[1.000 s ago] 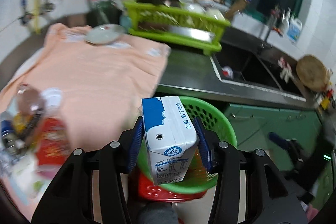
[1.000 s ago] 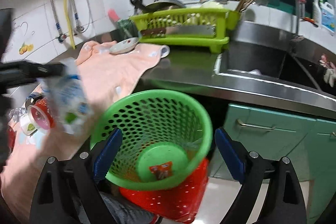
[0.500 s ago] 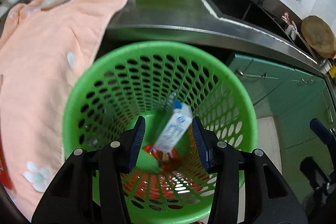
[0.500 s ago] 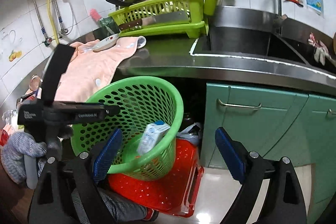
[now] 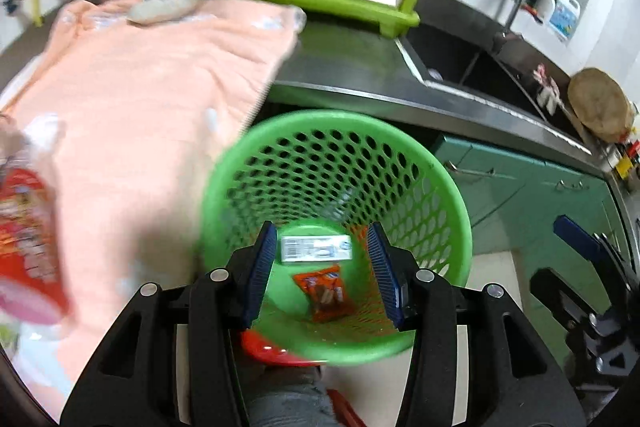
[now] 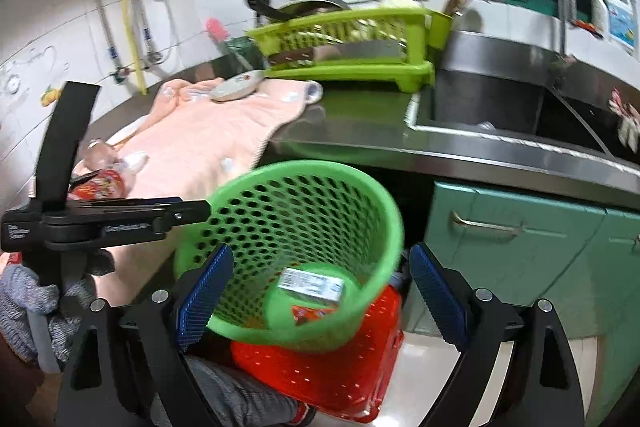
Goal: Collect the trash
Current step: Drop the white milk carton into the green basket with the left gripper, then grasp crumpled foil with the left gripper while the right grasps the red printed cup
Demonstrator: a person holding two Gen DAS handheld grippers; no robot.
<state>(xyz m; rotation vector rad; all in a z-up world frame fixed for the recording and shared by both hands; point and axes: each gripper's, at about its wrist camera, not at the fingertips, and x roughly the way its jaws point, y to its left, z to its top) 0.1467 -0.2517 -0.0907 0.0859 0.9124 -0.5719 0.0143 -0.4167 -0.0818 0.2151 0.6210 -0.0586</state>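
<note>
**Carton lying in the basket, both tongs empty**

I'm holding the left tongs [image 5: 322,269] over the round green perforated plastic basket [image 5: 440,195], jaws parted, nothing between the blue pads. The white-and-blue milk carton [image 5: 316,248] is lying flat on the basket floor, just beside an orange snack wrapper [image 5: 326,293]. I'm keeping the right tongs [image 6: 320,303] wide open and empty, pointing at the same basket from the side; its pads are sitting either side of the basket without touching it, as far as I can tell. The basket is sitting tilted on a red perforated plastic crate [image 6: 332,375], below the edge of the steel bench [image 6: 400,143]. More trash, a red printed packet [image 5: 24,227], is lying blurred on the peach towel [image 5: 152,99] covering the bench.
</note>
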